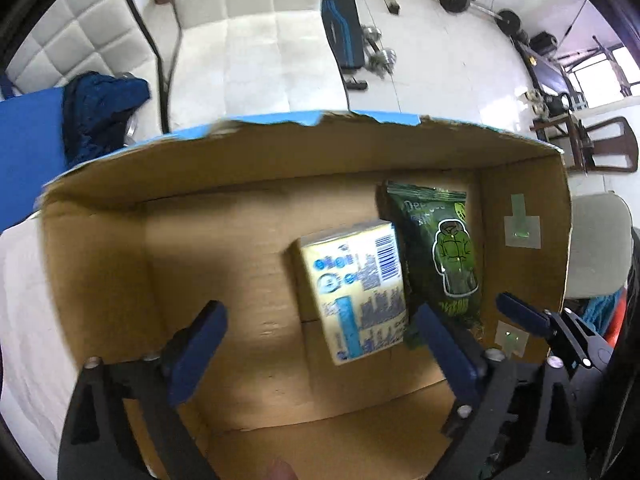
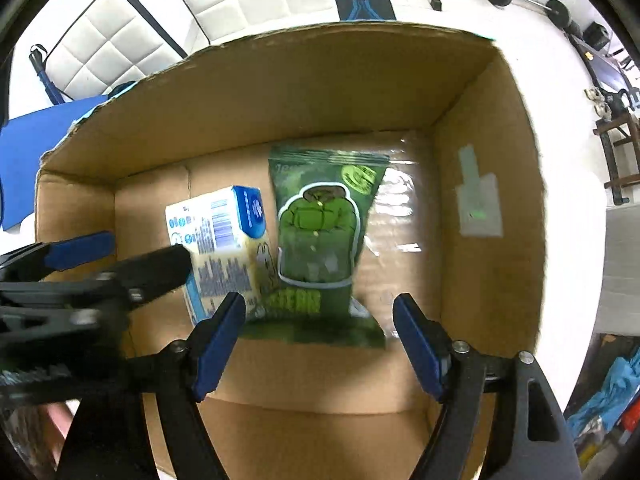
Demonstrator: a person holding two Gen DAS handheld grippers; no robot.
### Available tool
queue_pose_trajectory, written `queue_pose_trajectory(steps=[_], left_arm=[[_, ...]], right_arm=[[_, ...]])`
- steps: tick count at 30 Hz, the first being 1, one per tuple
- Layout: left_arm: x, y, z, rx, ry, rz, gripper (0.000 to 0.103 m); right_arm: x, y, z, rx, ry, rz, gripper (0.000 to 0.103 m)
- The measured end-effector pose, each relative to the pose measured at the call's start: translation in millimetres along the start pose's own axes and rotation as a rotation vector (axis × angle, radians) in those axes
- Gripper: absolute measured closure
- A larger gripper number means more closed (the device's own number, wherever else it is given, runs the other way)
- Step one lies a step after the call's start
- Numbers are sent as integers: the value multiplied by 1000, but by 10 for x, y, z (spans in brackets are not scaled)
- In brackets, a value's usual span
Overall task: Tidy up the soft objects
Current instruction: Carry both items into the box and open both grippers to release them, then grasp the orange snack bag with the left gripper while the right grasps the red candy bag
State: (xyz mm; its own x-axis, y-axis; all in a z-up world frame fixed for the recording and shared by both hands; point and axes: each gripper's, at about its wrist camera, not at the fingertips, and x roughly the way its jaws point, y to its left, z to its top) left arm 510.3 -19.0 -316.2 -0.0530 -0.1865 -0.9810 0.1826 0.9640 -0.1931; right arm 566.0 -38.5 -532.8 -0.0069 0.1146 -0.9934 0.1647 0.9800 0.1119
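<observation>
A pale yellow tissue pack with blue print lies on the floor of an open cardboard box, with a green snack bag beside it on the right. My left gripper is open and empty, held above the box over the tissue pack. My right gripper is open and empty above the near end of the green snack bag. The tissue pack lies left of the bag. The left gripper also shows at the left of the right wrist view.
The cardboard box has tape patches on its right wall. A dark blue cloth lies on a blue surface behind the box's left side. A white quilted sofa, weights and wooden chairs stand beyond.
</observation>
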Motion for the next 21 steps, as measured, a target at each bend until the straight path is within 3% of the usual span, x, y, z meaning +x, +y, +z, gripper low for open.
queue_pose_trajectory(steps=[3,9,10,17,21], left_arm=[[-215,64,-188,-6,-76,40,1],[-446,54,-592,18,-175,60,1],[-512,44,-674,21,-199,64,1],[-942,-8,-1196,3,-326,113,1],[-1188,-73,-1507,-17,-386,136,1]], right_arm=[[-135,10,-182,-16,-38,-37,12],[-480,85,-650,-33,-103,-30,8],[-542,95,-724,-28,-120,-25,0],[-1093,99,-1336,-22,-272,-22,0],[-1429,92,-1643,-47,-315,-26,0]])
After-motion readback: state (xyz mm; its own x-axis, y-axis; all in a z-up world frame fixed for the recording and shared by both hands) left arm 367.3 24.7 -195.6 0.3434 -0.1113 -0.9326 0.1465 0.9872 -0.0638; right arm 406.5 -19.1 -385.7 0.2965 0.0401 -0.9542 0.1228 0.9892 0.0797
